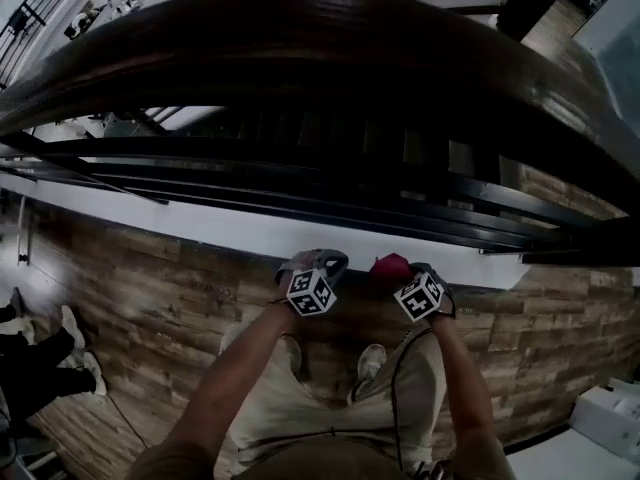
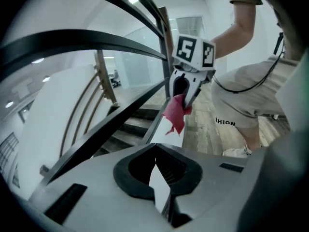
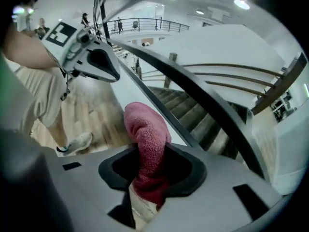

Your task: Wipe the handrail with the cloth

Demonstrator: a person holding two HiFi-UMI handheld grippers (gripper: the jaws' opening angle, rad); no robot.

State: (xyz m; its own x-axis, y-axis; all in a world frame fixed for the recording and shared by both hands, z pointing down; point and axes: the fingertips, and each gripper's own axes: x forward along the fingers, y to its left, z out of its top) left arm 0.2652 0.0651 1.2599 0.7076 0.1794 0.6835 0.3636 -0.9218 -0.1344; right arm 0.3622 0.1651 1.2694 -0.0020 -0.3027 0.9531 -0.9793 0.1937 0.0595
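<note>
The dark wooden handrail (image 1: 330,38) curves across the top of the head view, with black metal rails (image 1: 300,193) under it. Both grippers hang low, well below the handrail, in front of the person's legs. My right gripper (image 1: 412,268) is shut on a red cloth (image 1: 391,265). In the right gripper view the cloth (image 3: 145,127) stands bunched up out of the jaws (image 3: 148,151). My left gripper (image 1: 322,260) is beside it, shut and empty, its tips (image 2: 155,151) meeting. The left gripper view also shows the right gripper (image 2: 186,93) with the cloth (image 2: 175,114) dangling from it.
A white ledge (image 1: 250,233) runs along the foot of the railing above a wood-plank floor (image 1: 150,298). Stairs (image 3: 188,108) drop beyond the rails. Another person's legs (image 1: 40,353) are at the left, and a white box (image 1: 610,418) is at the lower right.
</note>
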